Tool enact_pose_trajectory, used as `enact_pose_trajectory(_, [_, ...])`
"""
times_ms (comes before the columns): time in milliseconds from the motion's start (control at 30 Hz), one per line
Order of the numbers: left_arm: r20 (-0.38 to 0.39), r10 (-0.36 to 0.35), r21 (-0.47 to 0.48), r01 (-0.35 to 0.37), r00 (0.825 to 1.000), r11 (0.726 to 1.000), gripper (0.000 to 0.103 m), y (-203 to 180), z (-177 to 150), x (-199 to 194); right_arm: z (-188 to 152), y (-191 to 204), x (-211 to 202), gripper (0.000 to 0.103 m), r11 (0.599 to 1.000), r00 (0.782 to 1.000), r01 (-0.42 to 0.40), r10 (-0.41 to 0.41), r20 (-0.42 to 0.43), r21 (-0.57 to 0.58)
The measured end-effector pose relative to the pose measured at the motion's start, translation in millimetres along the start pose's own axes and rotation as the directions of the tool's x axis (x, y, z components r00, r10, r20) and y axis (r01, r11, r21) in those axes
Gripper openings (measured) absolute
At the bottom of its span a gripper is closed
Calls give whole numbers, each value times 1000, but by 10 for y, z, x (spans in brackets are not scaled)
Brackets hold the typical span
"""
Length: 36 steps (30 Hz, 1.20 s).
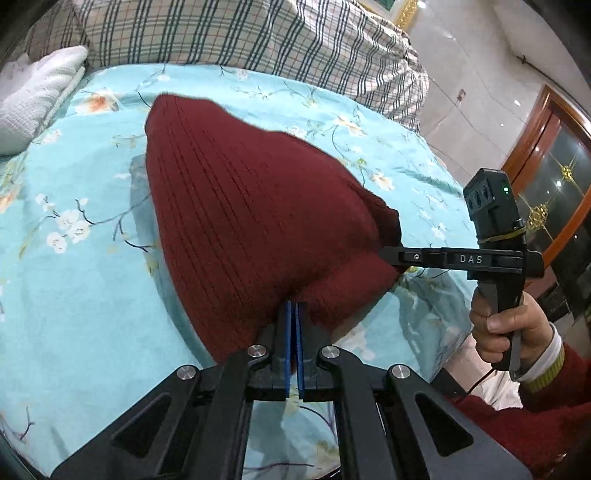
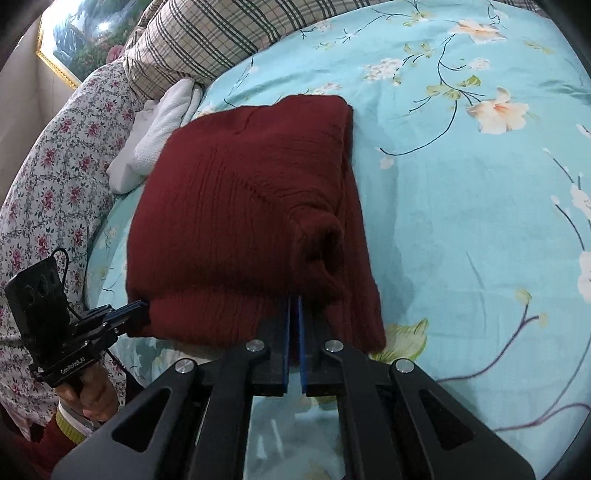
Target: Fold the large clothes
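Note:
A dark red knitted sweater point(image 1: 240, 206) lies folded on the turquoise floral bedsheet point(image 1: 74, 277), its near edge lifted. My left gripper point(image 1: 294, 306) is shut on the sweater's near left corner. My right gripper point(image 2: 294, 299) is shut on the near right corner of the sweater point(image 2: 240, 206). In the left wrist view the right gripper point(image 1: 388, 254) reaches in from the right and pinches the sweater's edge. In the right wrist view the left gripper point(image 2: 144, 312) pinches the sweater's lower left corner.
A plaid quilt point(image 1: 258, 33) is piled at the bed's far side. A white towel point(image 1: 33, 99) lies beside the sweater. A flowered cover point(image 2: 55, 166) lies along the bed's left side. A wooden cabinet point(image 1: 554, 177) stands to the right.

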<state>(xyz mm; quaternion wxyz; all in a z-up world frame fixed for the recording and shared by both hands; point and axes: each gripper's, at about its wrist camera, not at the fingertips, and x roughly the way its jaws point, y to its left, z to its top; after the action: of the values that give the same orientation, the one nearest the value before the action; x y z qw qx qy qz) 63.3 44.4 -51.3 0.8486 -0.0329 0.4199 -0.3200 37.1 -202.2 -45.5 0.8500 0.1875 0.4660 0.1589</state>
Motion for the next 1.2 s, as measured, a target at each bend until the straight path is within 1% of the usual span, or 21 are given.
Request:
enact_pose_trajectory(33, [9, 18, 7, -18, 1000, 1000, 6, -41, 7, -58, 19, 19, -52, 4, 1000, 1000, -4, 4, 14, -1])
enact_pose_trajectory(67, [15, 36, 9, -37, 999, 999, 10, -67, 17, -101, 58, 48, -135, 4, 1000, 999, -8, 8, 42, -5])
enact_pose_trajectory(133, [42, 68, -1, -68, 997, 998, 27, -98, 58, -202, 151, 87, -253, 5, 1000, 995, -14, 15, 94, -9])
enact_pose_trajectory(167, [62, 88, -14, -88, 994, 996, 43, -97, 89, -252, 235, 98, -316, 7, 1000, 991, -15, 16, 130, -9])
enact_pose_trajectory(200, [78, 105, -26, -103, 991, 994, 51, -78, 116, -288, 303, 101, -340, 10, 1000, 989, -14, 15, 149, -7])
enact_pose_trajectory(233, [102, 128, -58, -123, 987, 991, 51, -52, 170, -340, 383, 99, -344, 13, 1000, 987, -9, 10, 160, -5])
enact_pose_trajectory(300, [120, 124, -115, -110, 985, 987, 51, 31, 249, -377, 558, 106, -281, 14, 1000, 985, -5, 8, 173, -13])
enact_pose_trajectory(333, [124, 122, -134, -105, 985, 985, 51, 60, 277, -377, 626, 111, -215, 15, 1000, 987, -14, 17, 160, -19])
enact_pose_trajectory(367, [119, 130, -150, -112, 984, 982, 51, 92, 310, -350, 712, 115, -61, 16, 999, 993, -24, 27, 113, -27])
enact_pose_trajectory(400, [104, 147, -155, -130, 984, 979, 51, 108, 329, -314, 761, 105, 65, 16, 1000, 997, -13, 15, 82, -28])
enact_pose_trajectory(467, [45, 226, -156, -217, 973, 964, 51, 151, 351, -169, 814, 56, 346, 16, 998, 999, 47, -46, 28, -30])
enact_pose_trajectory(500, [17, 238, -155, -233, 971, 960, 52, 173, 351, -100, 806, -5, 434, 16, 997, 998, 67, -67, 15, -25])
enact_pose_trajectory(533, [6, 229, -161, -225, 973, 961, 52, 195, 341, -69, 797, -55, 479, 16, 998, 997, 69, -68, 23, -10])
enact_pose_trajectory(600, [12, 214, -173, -208, 977, 963, 52, 213, 304, -49, 778, -164, 452, 16, 998, 999, 32, -34, 41, 49])
enact_pose_trajectory(667, [12, 223, -168, -218, 975, 961, 52, 213, 286, -50, 752, -158, 368, 16, 997, 998, 28, -32, 54, 69])
enact_pose_trajectory(767, [14, 233, -167, -227, 972, 959, 52, 214, 272, -73, 690, -75, 174, 16, 998, 997, 28, -32, 75, 64])
enact_pose_trajectory(867, [13, 239, -175, -233, 971, 957, 52, 208, 259, -81, 602, 54, -31, 17, 999, 994, 3, -7, 105, 39])
enact_pose_trajectory(967, [-3, 254, -176, -250, 967, 952, 53, 200, 268, -25, 461, 186, -178, 18, 1000, 993, -10, 9, 116, 9])
enact_pose_trajectory(1033, [-8, 263, -170, -261, 965, 950, 54, 168, 261, 3, 380, 222, -239, 18, 1000, 993, -7, 8, 116, -5])
enact_pose_trajectory(1100, [-14, 276, -164, -274, 961, 948, 56, 142, 247, 16, 293, 271, -282, 18, 1000, 994, 2, 0, 113, -19])
enact_pose_trajectory(1200, [-22, 278, -169, -278, 960, 946, 60, 124, 219, 5, 162, 319, -334, 20, 999, 994, 33, -28, 108, -43])
